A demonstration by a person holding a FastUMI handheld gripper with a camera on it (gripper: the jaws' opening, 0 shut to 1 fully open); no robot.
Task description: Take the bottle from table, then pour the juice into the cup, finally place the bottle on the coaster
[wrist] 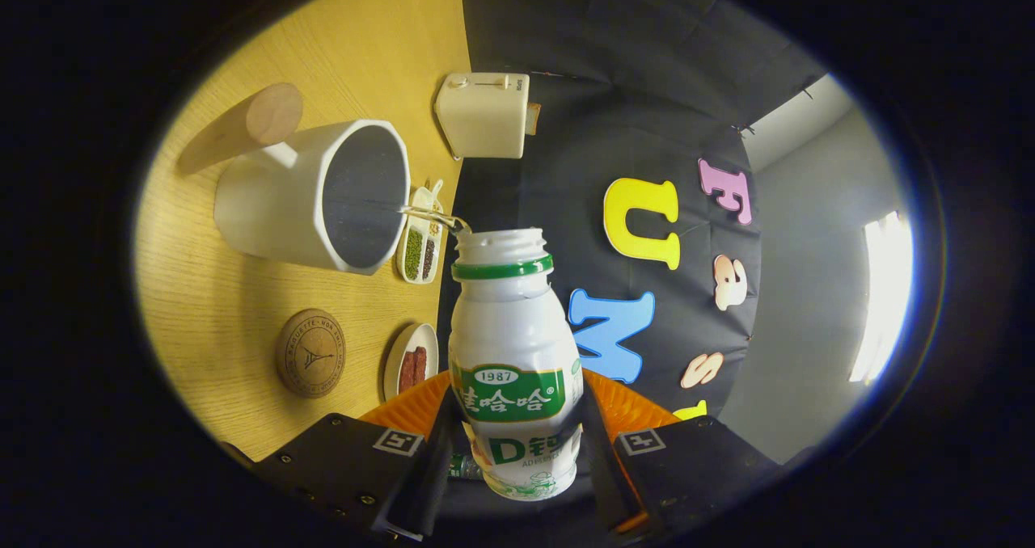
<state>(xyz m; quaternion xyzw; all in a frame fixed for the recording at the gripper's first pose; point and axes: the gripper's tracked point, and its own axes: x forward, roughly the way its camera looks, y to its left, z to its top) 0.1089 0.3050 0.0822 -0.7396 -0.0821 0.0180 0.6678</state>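
While gripper clamped bottle tipped, mouth sat just beside cup rim; coaster lay near, below cup.

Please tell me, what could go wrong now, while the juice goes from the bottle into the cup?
1. The stream leaves the bottle mouth and crosses the cup rim close to its near edge; a small wobble could spill juice on the table or the divided dish beside the cup.
2. The gripper clamps the tipped bottle low on its body; it might slip or twist.
3. The coaster lies near a small plate; setting down could bump it.
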